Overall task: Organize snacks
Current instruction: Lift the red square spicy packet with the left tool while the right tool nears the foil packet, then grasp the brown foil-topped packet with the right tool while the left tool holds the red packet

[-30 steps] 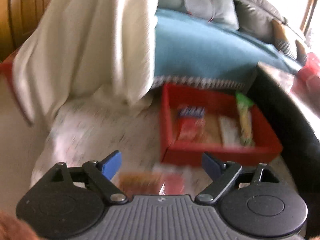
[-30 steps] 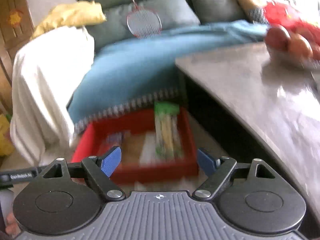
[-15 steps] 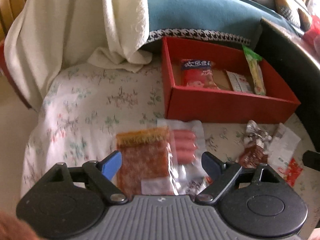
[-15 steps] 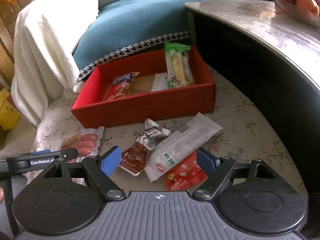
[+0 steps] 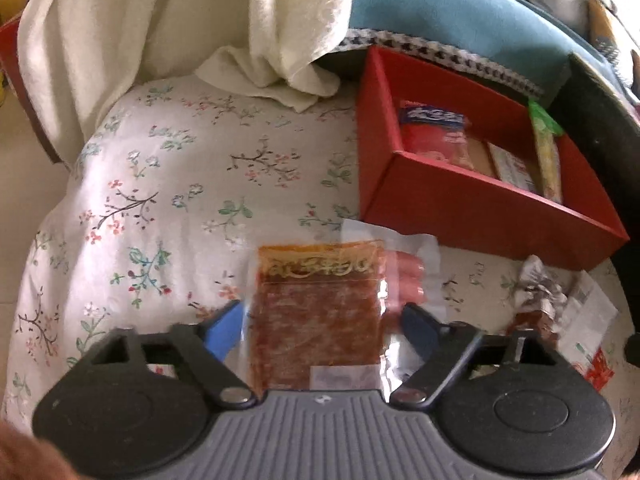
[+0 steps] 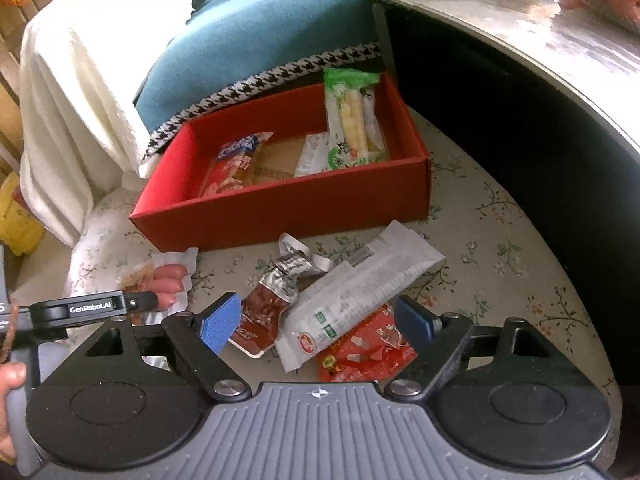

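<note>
A red box point(image 5: 472, 204) point(image 6: 280, 208) sits on a floral cloth and holds several snack packs. My left gripper point(image 5: 322, 326) is open, its fingers either side of a clear pack of red-brown jerky point(image 5: 320, 316) lying over a pack of sausages point(image 5: 404, 276). My right gripper point(image 6: 318, 320) is open above a heap of loose snacks: a long white wrapper point(image 6: 360, 292), a dark sauce pouch point(image 6: 268, 304) and a red packet point(image 6: 368, 352). The sausages point(image 6: 168, 280) also show in the right wrist view, beside the left gripper's arm.
A floral cloth point(image 5: 160, 200) covers the cushion. A white towel point(image 5: 180, 20) and a blue blanket point(image 6: 260, 32) hang behind the box. A dark table with a shiny top point(image 6: 540, 40) stands close on the right.
Both grippers have dropped lower toward the loose snacks. The left gripper's fingers now flank the jerky pack. The right gripper sits closer over the white wrapper.
</note>
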Tool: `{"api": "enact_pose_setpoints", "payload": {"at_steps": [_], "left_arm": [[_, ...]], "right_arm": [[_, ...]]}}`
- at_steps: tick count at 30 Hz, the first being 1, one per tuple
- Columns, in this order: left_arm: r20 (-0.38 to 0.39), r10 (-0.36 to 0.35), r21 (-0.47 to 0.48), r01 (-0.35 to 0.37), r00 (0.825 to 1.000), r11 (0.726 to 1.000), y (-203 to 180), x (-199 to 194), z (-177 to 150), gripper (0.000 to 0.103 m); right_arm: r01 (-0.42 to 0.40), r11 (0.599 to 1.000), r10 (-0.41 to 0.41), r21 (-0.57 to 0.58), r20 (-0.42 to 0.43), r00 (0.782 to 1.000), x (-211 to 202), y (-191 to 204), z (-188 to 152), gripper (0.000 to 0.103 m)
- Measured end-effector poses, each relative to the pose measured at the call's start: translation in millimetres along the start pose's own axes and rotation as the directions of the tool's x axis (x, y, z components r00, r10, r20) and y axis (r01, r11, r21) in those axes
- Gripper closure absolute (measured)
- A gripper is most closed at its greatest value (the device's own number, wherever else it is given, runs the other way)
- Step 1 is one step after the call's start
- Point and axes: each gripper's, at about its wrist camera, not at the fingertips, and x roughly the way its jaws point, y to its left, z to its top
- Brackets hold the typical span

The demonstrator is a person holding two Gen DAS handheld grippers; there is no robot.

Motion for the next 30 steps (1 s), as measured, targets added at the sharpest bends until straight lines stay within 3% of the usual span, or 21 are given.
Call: {"api": "enact_pose_setpoints", "payload": {"at_steps": [2, 7, 11, 15, 18, 24, 30], "left_arm": [[-0.007, -0.011, 0.001, 0.011, 1.000, 1.000, -1, -7, -3, 0.044], [0.010, -0.044, -0.022, 0.044, 0.999, 0.999, 2, -22, -6, 0.045], [0.058, -0.080, -0.025, 0.082, 0.995, 0.996, 6, -43, -4, 0.045], [0.071, -0.114, -0.006, 0.114, 0.991, 0.993, 8, -54, -3, 0.045], [0.068, -0.131, -0.001, 0.131, 0.989, 0.991, 10, -55, -3, 0.045], [0.067, -0.154, -0.003, 0.155, 0.986, 0.988, 17, -62, -5, 0.045], [0.062, -0.162, 0.008, 0.161, 0.985, 0.987, 18, -62, -5, 0.045]], "right_arm": [[0.012, 1.000, -0.012, -0.008, -0.007, 1.000, 2, -3, 0, 0.015], [0.058, 0.996, -0.056, 0.063, -0.043, 0.998, 13, -22, 0, 0.019], [0.041, 0.990, -0.033, 0.138, -0.058, 0.998, 21, -31, 1, 0.021], [-0.005, 0.977, 0.009, 0.213, -0.019, 1.000, 21, -28, 6, 0.023], [-0.056, 0.983, 0.054, 0.174, 0.017, 0.998, 20, -6, 10, 0.024], [-0.054, 0.990, 0.063, 0.128, -0.063, 0.996, 59, 33, 15, 0.035], [0.003, 0.996, 0.004, 0.086, -0.079, 0.997, 79, 47, 14, 0.042]]}}
